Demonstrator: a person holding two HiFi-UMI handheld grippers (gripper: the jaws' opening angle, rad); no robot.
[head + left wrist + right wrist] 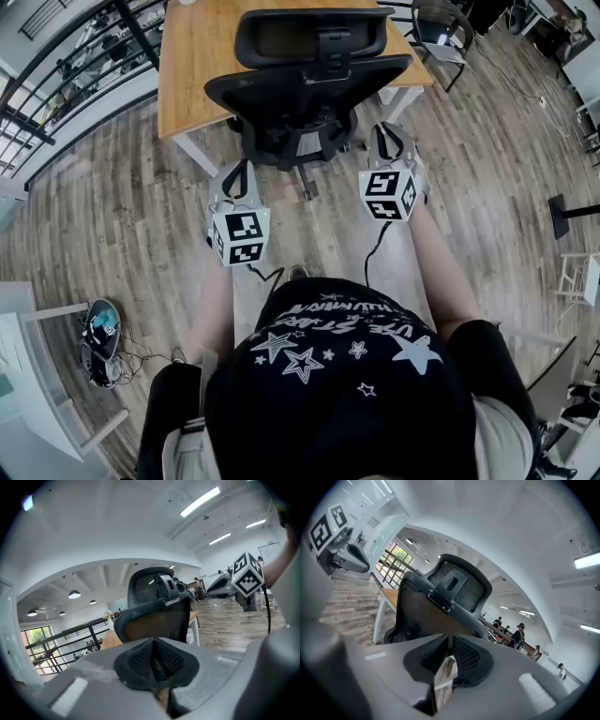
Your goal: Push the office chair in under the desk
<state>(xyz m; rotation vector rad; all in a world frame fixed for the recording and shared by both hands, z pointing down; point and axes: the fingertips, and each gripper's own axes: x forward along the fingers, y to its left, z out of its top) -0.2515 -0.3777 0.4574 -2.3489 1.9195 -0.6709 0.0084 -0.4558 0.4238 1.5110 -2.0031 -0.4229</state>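
The black office chair stands with its back toward me, its seat partly under the wooden desk. My left gripper is just behind the chair's lower left side, and my right gripper just behind its lower right; I cannot tell whether either touches it. In the left gripper view the pads of the left gripper meet with nothing between them, and the chair fills the middle ahead. In the right gripper view the right gripper has its tips together, also empty, before the chair.
A black railing runs along the left beyond the desk. Another chair stands at the back right. A dark bag with cables lies on the wooden floor at the lower left. People stand far off.
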